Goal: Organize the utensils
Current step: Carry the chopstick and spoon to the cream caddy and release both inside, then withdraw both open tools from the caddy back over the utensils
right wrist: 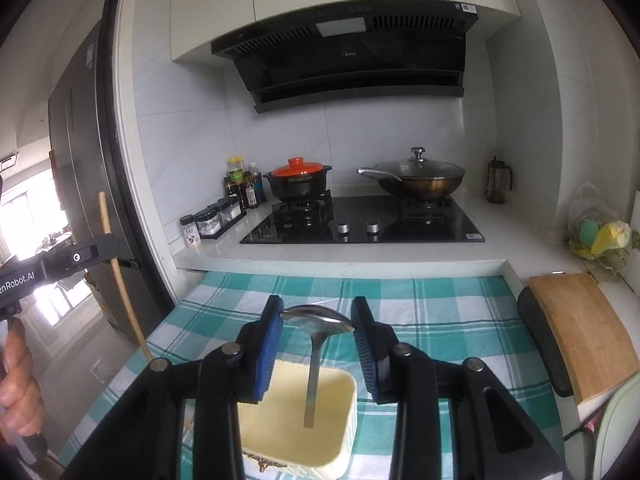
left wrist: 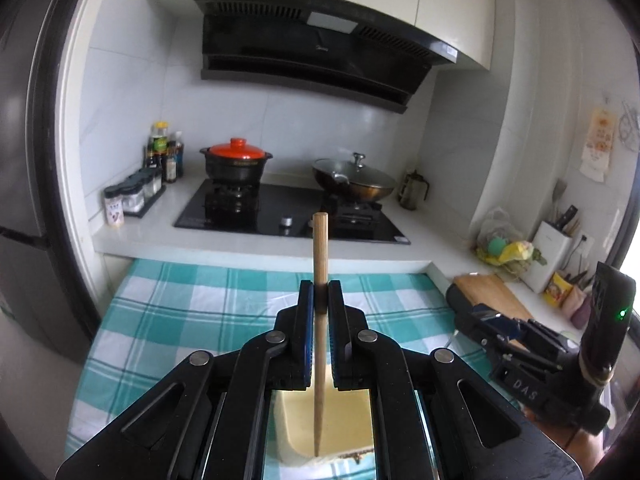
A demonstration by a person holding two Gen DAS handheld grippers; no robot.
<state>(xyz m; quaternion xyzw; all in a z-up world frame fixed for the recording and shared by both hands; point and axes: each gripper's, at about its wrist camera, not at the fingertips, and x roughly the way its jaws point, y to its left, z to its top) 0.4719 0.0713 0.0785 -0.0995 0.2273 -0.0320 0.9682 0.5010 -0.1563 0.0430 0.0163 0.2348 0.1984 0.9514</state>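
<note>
The left gripper [left wrist: 320,296] has its two fingers [left wrist: 306,320] clamped on one wooden chopstick [left wrist: 320,248], which stands upright between the pads, blunt end up, pointed end hanging over a cream plastic tub [left wrist: 340,420]. The right gripper [right wrist: 316,320] has its two fingers [right wrist: 266,344] set partly apart and pressed against the sides of the bowl of one steel spoon [right wrist: 318,320]; the spoon's flat handle hangs straight down above the same tub [right wrist: 320,420]. The single tub sits open on the near part of a teal-and-white checked cloth [right wrist: 440,320] covering the counter [right wrist: 520,240].

In the right wrist view, a hand [right wrist: 18,392] at the far left grips the handle of the left gripper, with the chopstick [right wrist: 120,280] seen slanting through it. In the left wrist view, the right gripper [left wrist: 520,344] shows at the right edge with one green light lit.

Beyond the cloth, a black two-burner stove [right wrist: 360,220] with two knobs carries one black pot with an orange lid [right wrist: 298,178] on the left and one wok under a glass lid [right wrist: 416,178] on the right. One black range hood [right wrist: 352,52] hangs above. A cluster of bottles [right wrist: 242,184] and a row of small jars [right wrist: 212,220] stand left of the stove; one dark jug [right wrist: 498,180] stands right of it. One wooden cutting board [right wrist: 580,328] lies at the cloth's right edge, near one plastic bag [right wrist: 600,232].
</note>
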